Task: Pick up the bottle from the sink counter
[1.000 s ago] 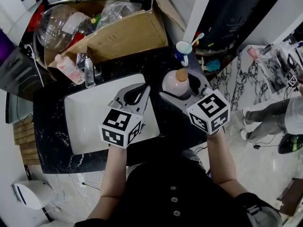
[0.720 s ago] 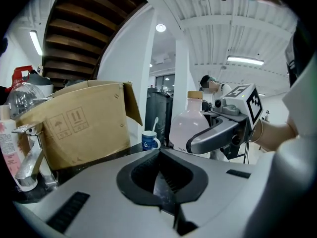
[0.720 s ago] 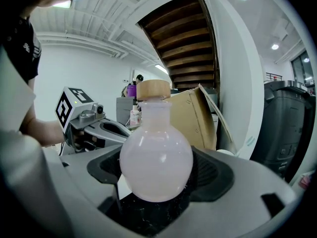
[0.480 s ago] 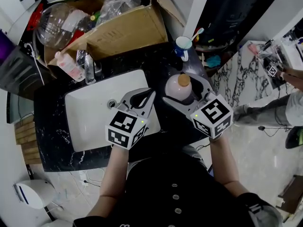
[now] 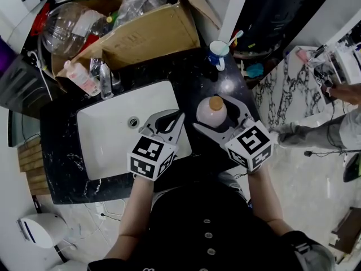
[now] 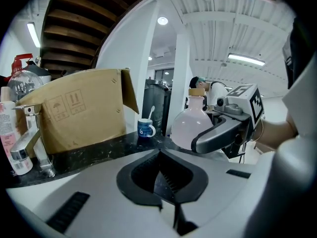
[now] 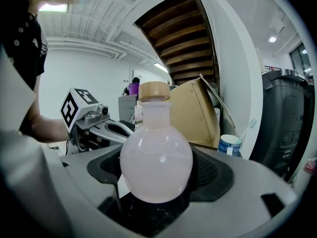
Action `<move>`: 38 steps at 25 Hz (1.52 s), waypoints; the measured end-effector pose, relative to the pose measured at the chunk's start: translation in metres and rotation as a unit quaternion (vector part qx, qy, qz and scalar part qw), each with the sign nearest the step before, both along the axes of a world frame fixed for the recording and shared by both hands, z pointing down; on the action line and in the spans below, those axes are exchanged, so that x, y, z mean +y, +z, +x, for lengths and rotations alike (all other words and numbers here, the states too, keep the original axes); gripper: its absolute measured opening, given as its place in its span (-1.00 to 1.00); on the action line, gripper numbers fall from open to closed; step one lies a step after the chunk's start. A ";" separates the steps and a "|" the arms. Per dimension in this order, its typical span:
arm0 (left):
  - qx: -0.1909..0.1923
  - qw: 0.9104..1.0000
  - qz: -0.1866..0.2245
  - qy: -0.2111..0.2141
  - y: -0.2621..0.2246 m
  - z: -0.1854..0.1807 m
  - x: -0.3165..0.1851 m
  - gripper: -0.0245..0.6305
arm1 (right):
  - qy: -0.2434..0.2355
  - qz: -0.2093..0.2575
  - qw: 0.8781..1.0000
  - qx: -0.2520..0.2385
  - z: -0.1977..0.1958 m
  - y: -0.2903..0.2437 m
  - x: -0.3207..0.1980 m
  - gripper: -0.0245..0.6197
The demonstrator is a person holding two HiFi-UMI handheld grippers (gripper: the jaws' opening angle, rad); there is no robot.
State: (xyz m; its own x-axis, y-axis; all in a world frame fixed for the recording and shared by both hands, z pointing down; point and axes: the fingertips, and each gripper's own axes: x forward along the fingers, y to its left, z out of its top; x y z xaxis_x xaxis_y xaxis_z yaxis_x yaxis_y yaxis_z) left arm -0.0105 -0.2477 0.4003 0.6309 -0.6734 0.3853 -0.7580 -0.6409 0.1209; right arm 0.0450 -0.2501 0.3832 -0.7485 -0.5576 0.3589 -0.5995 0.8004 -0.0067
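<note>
Round frosted bottle (image 7: pixel 156 157) between ribbed fingers (image 7: pixel 212 173)

One corked bottle (image 5: pixel 211 112), one mug (image 5: pixel 219 55), one sink (image 5: pixel 107 143)

Bright indoor light; fisheye distortion bends the edges

I see a white basin (image 5: pixel 101 143) at left, with a chrome tap (image 5: pixel 105 79) at its far edge. Beyond the tap I note an open cardboard box (image 5: pixel 149 38). A blue mug (image 5: pixel 218 54) stands right of it.
</note>
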 end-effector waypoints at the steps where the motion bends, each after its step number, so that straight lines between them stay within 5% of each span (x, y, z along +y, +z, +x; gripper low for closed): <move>1: -0.002 1.000 -0.002 0.001 0.001 0.001 0.001 -0.87 | 0.000 -0.002 1.000 -0.001 0.000 0.001 0.001 0.31; 38: -0.001 0.999 -0.031 -0.011 0.023 0.001 0.005 -0.87 | 0.009 -0.013 1.000 -0.017 -0.005 0.019 0.001 0.30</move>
State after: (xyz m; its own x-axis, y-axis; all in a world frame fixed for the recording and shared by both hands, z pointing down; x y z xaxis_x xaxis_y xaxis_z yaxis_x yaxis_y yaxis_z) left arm -0.0094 -0.2427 0.4235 0.6164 -0.6617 0.4269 -0.7714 -0.6163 0.1587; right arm 0.0404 -0.2493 0.4021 -0.7501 -0.5617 0.3491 -0.6130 0.7886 -0.0482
